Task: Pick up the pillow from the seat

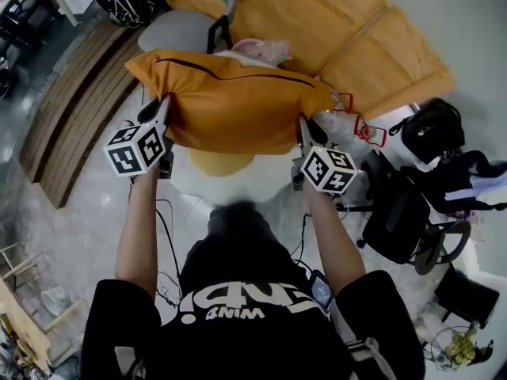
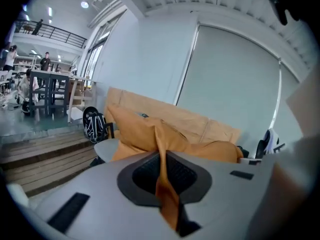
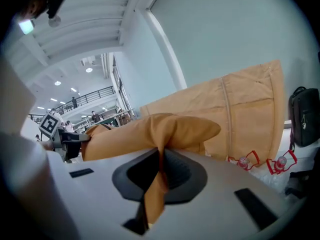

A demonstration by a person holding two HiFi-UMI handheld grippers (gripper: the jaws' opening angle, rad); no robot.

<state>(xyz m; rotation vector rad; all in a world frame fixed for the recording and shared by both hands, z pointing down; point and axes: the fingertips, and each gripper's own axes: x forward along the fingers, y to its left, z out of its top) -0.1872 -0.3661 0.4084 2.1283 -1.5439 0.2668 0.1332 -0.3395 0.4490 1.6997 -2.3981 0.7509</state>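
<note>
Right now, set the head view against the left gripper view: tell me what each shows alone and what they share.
Only the head view: the person's arms, and the right gripper shut on the pillow's far end. Only the left gripper view: orange fabric pinched between the left gripper's jaws, up close, and a railed balcony far off. Both: the pillow, the orange sofa behind it, the grey seat.
</note>
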